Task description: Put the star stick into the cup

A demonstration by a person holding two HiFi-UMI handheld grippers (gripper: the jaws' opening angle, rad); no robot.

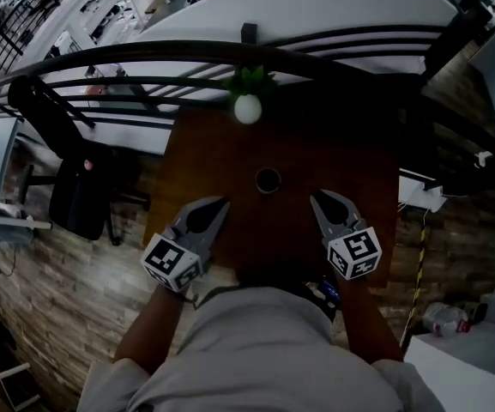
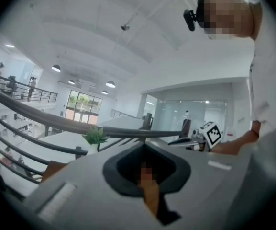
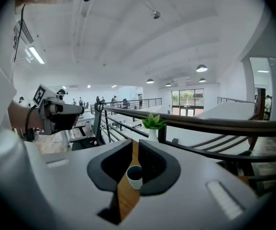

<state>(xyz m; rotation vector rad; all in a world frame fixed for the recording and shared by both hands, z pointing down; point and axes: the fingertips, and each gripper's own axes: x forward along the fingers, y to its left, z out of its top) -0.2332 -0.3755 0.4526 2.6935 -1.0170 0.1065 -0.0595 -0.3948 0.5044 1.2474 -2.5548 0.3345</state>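
cup [image 1: 268, 179], apparently empty, beyond left gripper [image 1: 220, 203], right gripper [image 1: 317, 197]

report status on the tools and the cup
left tool shut, empty; right tool barely apart, empty. cup upright on table, star stick not in view. nothing blocking cup.

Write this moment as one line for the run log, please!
cup upright on table | star stick not seen | left hand-held gripper shut, empty | right hand-held gripper slightly open, empty

Dark wood table [image 1: 197, 172] against black railing [image 1: 127, 54]; potted plant [image 1: 248, 93] at far edge. Chair [image 1: 80, 194] left. Pendant lamps [image 3: 201, 68] lit.
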